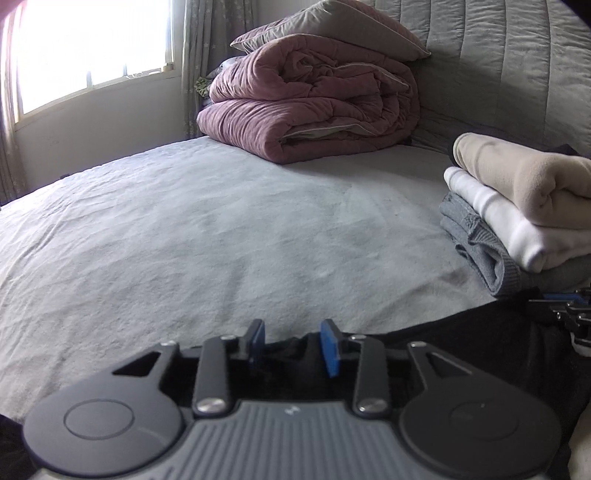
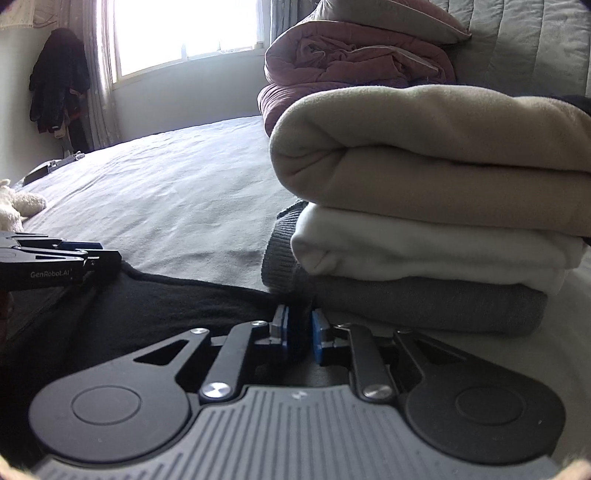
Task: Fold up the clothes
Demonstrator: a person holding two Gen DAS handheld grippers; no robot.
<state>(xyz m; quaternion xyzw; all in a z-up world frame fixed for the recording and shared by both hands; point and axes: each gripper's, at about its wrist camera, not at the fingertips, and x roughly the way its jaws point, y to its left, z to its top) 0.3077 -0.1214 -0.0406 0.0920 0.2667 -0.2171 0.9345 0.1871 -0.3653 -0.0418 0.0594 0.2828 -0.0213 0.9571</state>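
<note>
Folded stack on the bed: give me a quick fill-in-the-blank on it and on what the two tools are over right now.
1. The top item of the folded stack is the ____ garment.
2. Under it lies a white garment, and the bottom one is ____.
3. Both the left tool and the right tool are over a ____ garment lying on the bed.
4. Behind the stack, a pillow rests on a folded ____ comforter.

Missing words: beige; grey; black; pink

Daylight from far-left window [image 1: 92, 48], blown out with glare; near foreground dim; fisheye bending and dark corners.
</note>
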